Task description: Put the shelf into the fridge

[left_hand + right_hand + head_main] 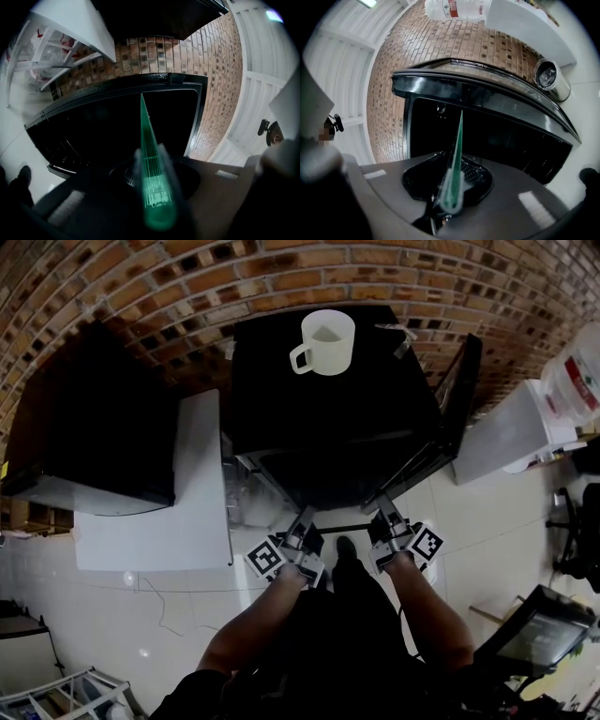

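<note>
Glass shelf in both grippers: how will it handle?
Likely stiff: the glass shelf shows a dead-straight green edge. Probably slippery, smooth glass pinched edge-on by the left gripper and right gripper. Likely brittle; may chip against the fridge frame.

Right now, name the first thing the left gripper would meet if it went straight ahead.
The left gripper, shut on the glass shelf, points into the dark inside of the open fridge. Nothing shows between; the shelf's far edge would probably arrive first.

Shelf: green-tinted glass, translucent, smooth-edged. Fridge: black casing, smooth, glossy finish noted. Wall: rough matt brick. Mug: white, smooth, slightly shiny. Floor: pale tiles, polished, glints reflected.
</note>
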Tool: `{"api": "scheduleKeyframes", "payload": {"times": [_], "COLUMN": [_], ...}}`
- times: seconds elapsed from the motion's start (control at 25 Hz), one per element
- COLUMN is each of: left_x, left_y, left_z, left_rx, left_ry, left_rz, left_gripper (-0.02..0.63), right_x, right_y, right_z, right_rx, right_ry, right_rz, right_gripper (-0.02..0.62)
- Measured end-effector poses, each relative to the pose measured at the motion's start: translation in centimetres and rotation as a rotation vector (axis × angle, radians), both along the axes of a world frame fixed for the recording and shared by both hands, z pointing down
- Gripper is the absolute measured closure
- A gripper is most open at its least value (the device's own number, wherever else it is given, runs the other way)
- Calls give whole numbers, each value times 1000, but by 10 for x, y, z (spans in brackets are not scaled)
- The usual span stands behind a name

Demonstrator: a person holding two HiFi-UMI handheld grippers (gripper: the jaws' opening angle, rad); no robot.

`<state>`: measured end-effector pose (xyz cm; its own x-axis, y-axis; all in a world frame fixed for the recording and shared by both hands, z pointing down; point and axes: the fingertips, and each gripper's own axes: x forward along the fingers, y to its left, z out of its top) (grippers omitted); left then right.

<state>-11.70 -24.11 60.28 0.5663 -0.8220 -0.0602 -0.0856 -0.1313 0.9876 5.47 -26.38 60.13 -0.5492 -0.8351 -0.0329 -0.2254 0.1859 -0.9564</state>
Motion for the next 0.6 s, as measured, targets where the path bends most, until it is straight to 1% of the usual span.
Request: {"api": "scheduleKeyframes", "payload": {"times": [0.28,0.48,0.6], "left_x": [-1,1,1], "left_y": [-16,-23,-28], "left_z": [7,9,9], "left_rx": [-5,-20,-28], "left_ry": [-17,2,16], "left_rz": [-12,-25,-38], "left_gripper": [583,584,588], "right_x": [2,2,4], "right_y": [-17,-24,-30], "right_z": [11,13,14], "right_rx": [-14,-20,-15], "right_ry": [4,-10,3], "right_rz": [-1,2,6], "right_gripper": [551,551,548]}}
